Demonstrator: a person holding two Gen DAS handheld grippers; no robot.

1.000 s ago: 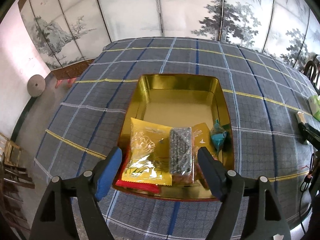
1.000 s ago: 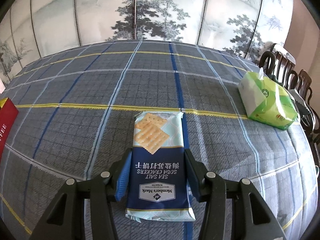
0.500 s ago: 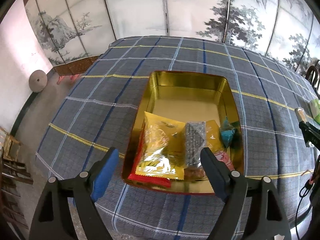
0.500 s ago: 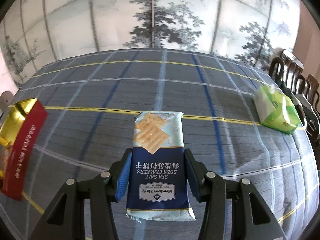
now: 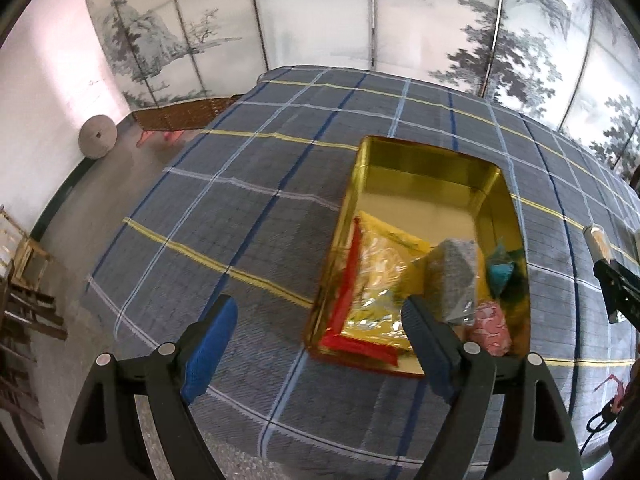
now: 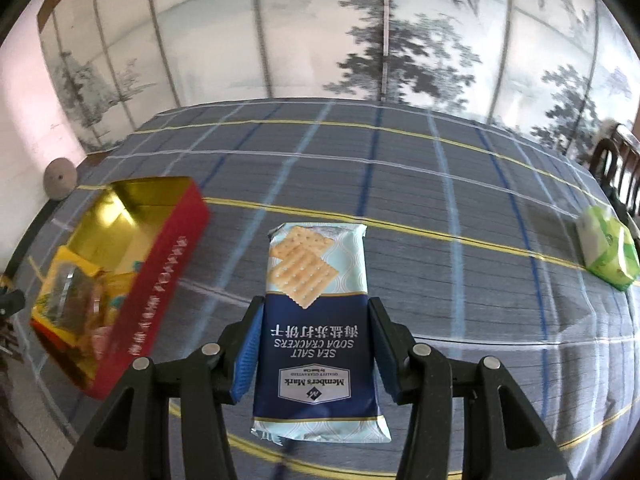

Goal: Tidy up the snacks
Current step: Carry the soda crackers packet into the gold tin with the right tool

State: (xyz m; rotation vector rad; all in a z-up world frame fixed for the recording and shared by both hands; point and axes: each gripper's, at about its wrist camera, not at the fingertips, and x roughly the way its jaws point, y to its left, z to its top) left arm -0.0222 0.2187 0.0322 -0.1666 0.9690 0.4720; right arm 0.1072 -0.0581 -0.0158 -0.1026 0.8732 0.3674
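The right tool [image 6: 316,344] is clenched on a soda cracker packet [image 6: 316,316], both blue pads pressed against its dark lower half, the packet held clear above the counter [image 6: 440,240]. The left tool [image 5: 320,336] is released and holds nothing, its fingers spread wide beside the tin [image 5: 424,168]. The tin, gold inside and red outside, sits on the counter left of the packet with several snack packets [image 5: 380,276] lying in its near end. A green tissue pack [image 6: 606,250] lies well to the tin's right.

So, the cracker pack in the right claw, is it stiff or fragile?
The cracker pack probably stays fairly stiff: it juts straight past the right claw without drooping. Likely light for its size. The crackers pictured on it suggest brittle contents, so hard squeezing may break them.
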